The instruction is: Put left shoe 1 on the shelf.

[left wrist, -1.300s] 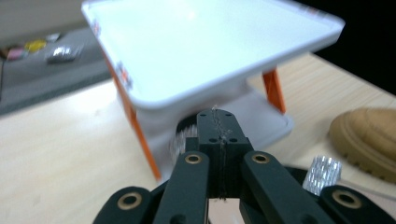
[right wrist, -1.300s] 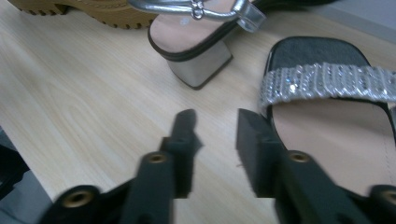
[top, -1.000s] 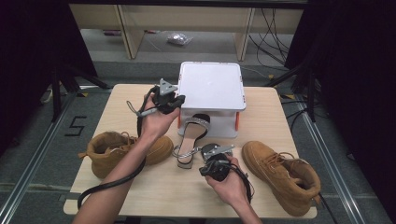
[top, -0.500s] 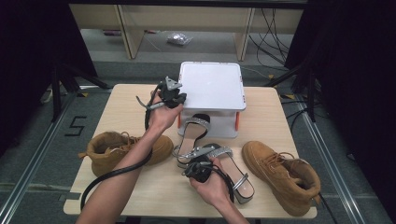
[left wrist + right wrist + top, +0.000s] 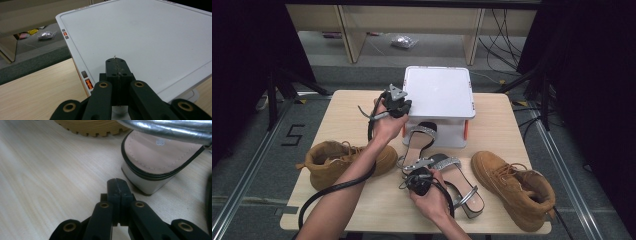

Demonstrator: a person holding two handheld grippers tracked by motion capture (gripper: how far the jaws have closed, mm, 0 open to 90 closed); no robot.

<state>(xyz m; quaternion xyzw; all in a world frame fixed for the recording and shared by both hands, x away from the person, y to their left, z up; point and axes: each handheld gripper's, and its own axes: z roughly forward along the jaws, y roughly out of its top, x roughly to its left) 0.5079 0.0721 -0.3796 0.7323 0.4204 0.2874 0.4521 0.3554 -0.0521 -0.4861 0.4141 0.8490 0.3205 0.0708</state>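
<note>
At a wooden table [image 5: 357, 102], we hold a two-jaw gripper in each hand among four shoes and a white box. Our left gripper [image 5: 117, 65] hangs over the near left corner of the white box's lid [image 5: 140, 32], its two black jaws pressed flat together with nothing between them; in the high view the same gripper [image 5: 398, 100] sits at the box's left edge, cable trailing back along the forearm. We cannot tell whether its tips touch the lid or hover just above it.

Our right gripper [image 5: 117, 186] points low along the tabletop, jaws likewise pressed together and pinching nothing. Its tips stop just short of the block heel of a silver-strapped sandal [image 5: 155, 157], close beside it but apart. From above, that gripper [image 5: 417, 178] lies at the heel end of the sandal [image 5: 462, 192], which rests flat near the table's front middle. A second sandal [image 5: 419, 137] lies partly under the raised box.

One tan boot [image 5: 337, 160] sits at front left, another tan boot [image 5: 517, 187] at front right; a ridged boot sole [image 5: 92, 127] shows beyond the right gripper.

A small round stamp marks the sandal's insole, too faint to read. On the floor mat left of the table, we read the numeral 5 [image 5: 293, 135].
</note>
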